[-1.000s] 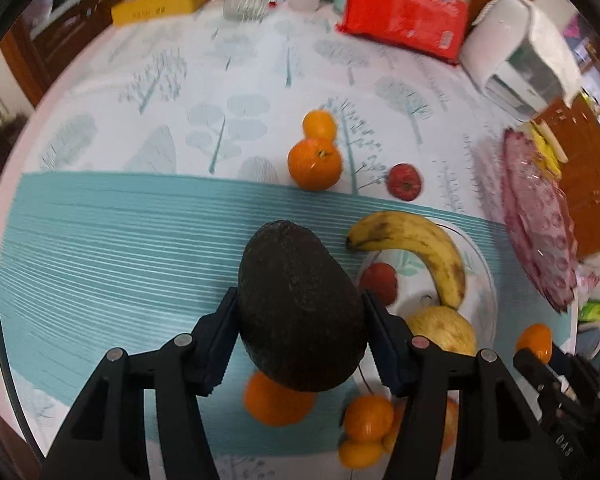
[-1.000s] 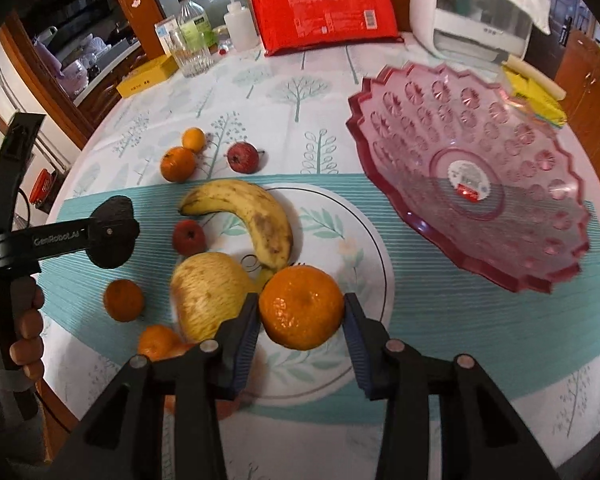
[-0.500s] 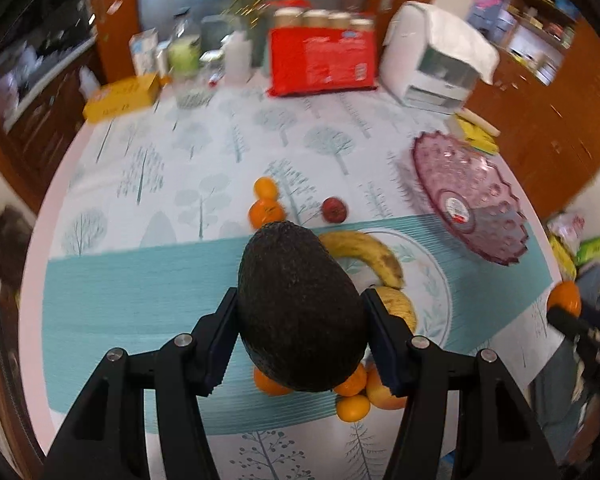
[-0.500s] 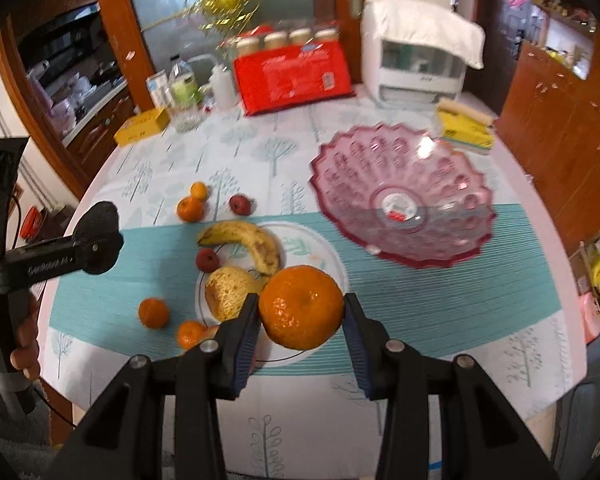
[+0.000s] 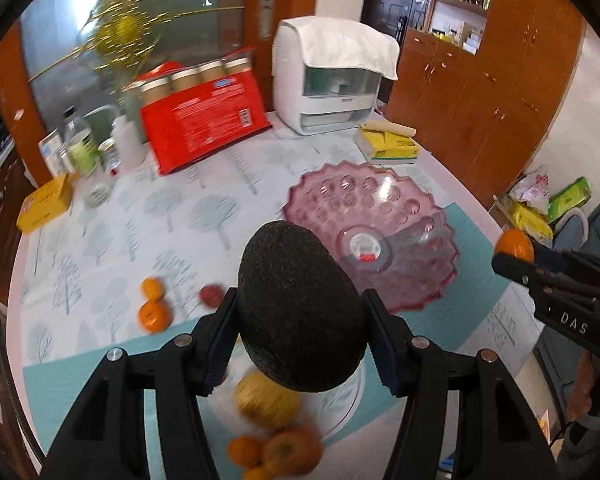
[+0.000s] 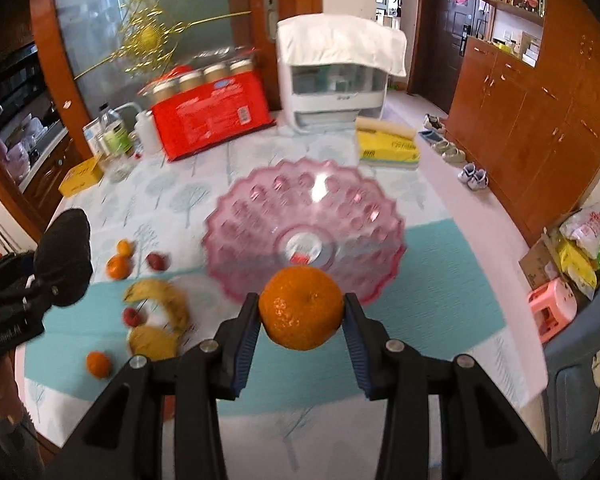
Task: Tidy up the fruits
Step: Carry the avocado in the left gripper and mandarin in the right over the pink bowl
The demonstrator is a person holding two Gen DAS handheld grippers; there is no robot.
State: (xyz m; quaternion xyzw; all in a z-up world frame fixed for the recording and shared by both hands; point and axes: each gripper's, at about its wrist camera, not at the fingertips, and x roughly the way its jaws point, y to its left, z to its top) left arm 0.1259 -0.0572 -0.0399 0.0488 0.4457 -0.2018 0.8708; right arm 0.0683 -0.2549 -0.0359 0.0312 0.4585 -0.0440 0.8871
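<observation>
My left gripper (image 5: 300,332) is shut on a dark avocado (image 5: 300,304), held high above the table. My right gripper (image 6: 301,316) is shut on an orange (image 6: 301,308), also raised, in front of the pink glass bowl (image 6: 304,200). That bowl (image 5: 384,220) stands empty to the right of the fruit. In the right wrist view a banana (image 6: 168,300), a yellow apple (image 6: 152,340), small red fruits (image 6: 158,261) and tangerines (image 6: 118,266) lie on and around a white plate at the left. The left wrist view shows the right gripper with its orange (image 5: 514,245) at the right edge.
At the table's far side stand a red pack of jars (image 5: 204,120), a white appliance under a cloth (image 5: 332,76), a yellow box (image 5: 388,144), bottles and glasses (image 5: 80,148) and another yellow box (image 5: 44,202). Wooden cabinets (image 6: 540,96) line the right wall.
Both grippers have risen well above the table with their fruit still held, so the table and fruit look smaller. The views now face the pink bowl more squarely.
</observation>
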